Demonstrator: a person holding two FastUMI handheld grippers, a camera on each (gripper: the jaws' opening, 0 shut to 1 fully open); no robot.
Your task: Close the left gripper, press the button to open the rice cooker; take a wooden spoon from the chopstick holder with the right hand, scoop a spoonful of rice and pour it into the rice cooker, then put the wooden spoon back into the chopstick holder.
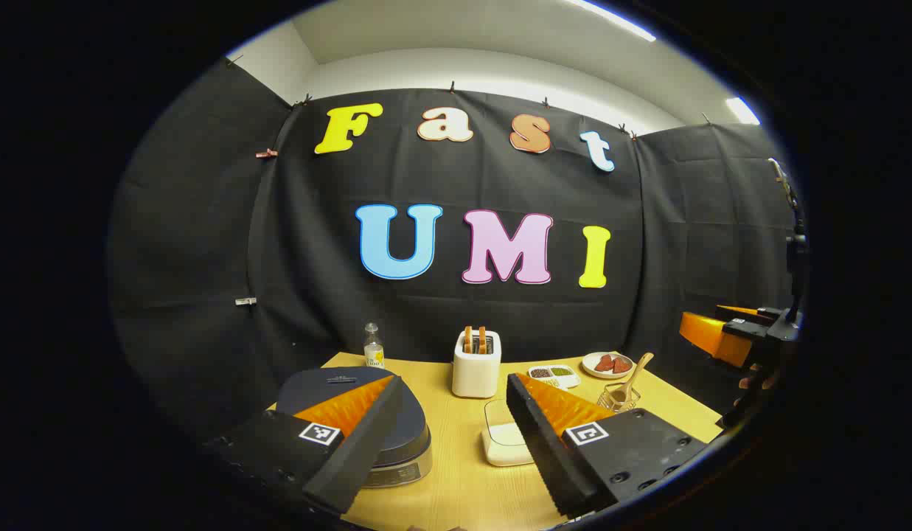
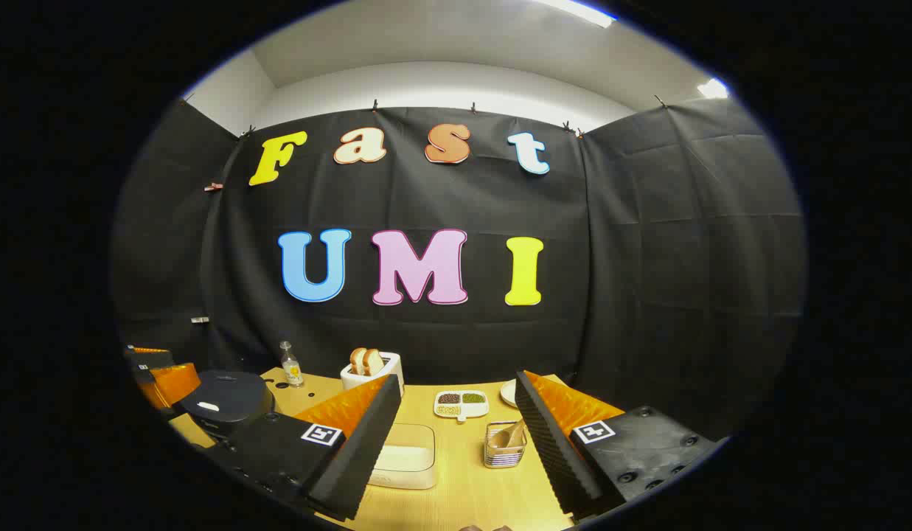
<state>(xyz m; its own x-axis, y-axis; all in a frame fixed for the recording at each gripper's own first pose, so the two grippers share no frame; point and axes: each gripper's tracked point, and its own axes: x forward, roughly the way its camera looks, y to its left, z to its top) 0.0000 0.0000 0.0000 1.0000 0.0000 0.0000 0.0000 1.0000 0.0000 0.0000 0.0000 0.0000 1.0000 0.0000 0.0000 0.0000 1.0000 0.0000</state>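
While both tools hang above the near edge of the wooden worktop (image 2: 463, 487), each has its fingers spread wide with nothing between them. In the left gripper view, the left tool (image 1: 456, 450) points level toward the back wall, its left finger overlapping the dark rice cooker (image 1: 397, 435), whose lid lies closed. Between its fingers sits a white rectangular container (image 1: 503, 439), with bare wood in front of it. In the right gripper view, the right tool (image 2: 456, 457) frames that container and, just right of it, the wire chopstick holder (image 2: 505, 445) with the wooden spoon (image 2: 509, 435) leaning inside, handle tilted up to the right. Neither tool touches anything. Farther back stand a white toaster (image 1: 476, 365) holding two slices of bread, a divided dish of grains (image 1: 554, 375), a small plate (image 1: 607, 364) and a glass bottle (image 1: 373, 346) near the far left edge. Open worktop runs down the middle between cooker and holder.
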